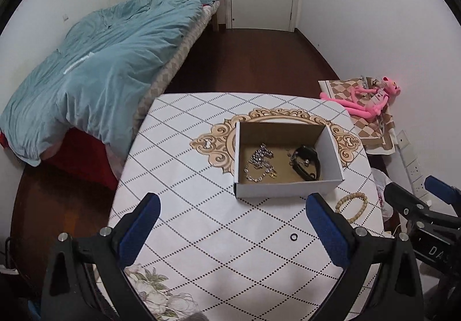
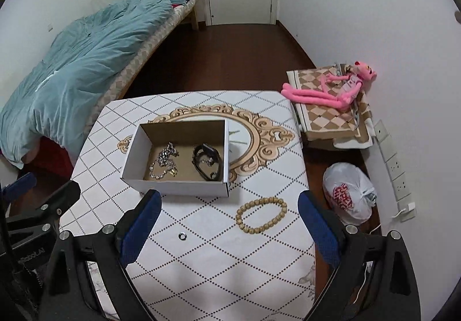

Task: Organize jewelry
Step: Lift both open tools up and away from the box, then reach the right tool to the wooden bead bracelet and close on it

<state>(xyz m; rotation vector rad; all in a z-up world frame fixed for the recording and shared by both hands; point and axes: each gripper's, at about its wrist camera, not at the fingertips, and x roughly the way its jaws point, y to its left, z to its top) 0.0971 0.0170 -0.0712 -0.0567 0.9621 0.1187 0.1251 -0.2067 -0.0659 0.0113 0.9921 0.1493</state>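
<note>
Both claws wide, empty — left claw [image 1: 233, 223], right claw [image 2: 230, 217]; bead bracelet [image 2: 260, 218], ring [image 2: 182, 235] beside box [image 2: 175, 187].

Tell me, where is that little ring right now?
The small ring lies on the tablecloth, outside the cardboard box, left of the wooden bead bracelet.

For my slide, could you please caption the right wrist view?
Open right gripper above table: beaded bracelet and small ring outside the box holding other jewelry.
</note>
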